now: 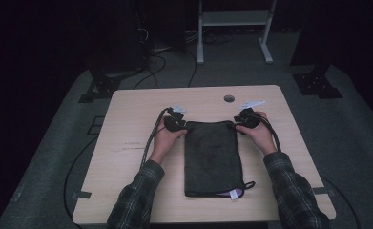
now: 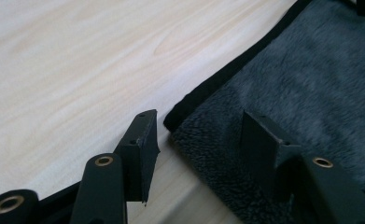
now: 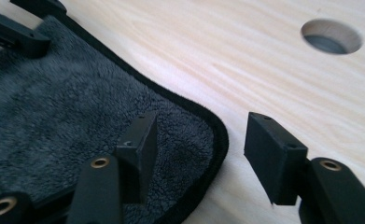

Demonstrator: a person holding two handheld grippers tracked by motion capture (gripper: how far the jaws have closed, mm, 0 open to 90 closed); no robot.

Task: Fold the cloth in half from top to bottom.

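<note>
Working across the pale wooden worktop (image 1: 127, 157), I am handling a dark grey towel (image 1: 212, 157) that is lying folded into a long rectangle in the middle of the high view, running from the centre down toward the lower edge of the frame. It is lying flat with its black-bound far edge square to me, which I judge is why I am going for both far corners at once: lifting them together should keep the cloth even for another fold.

I am holding my left tongs (image 2: 196, 140) open, astride the towel's far left corner in the lower middle of the left gripper view, one jaw over bare wood and the other over the pile, not yet closing on anything. I am holding my right tongs (image 3: 199, 154) open likewise at the far right corner in the lower half of the right gripper view, the rounded corner lying between the jaws.

Toward the upper right of the right gripper view a round cable hole (image 3: 331, 36) is sitting in the worktop, apart from the cloth. At the towel's near right corner in the high view, a small loop and label (image 1: 236, 192) are poking out. Nothing is standing in my way.
</note>
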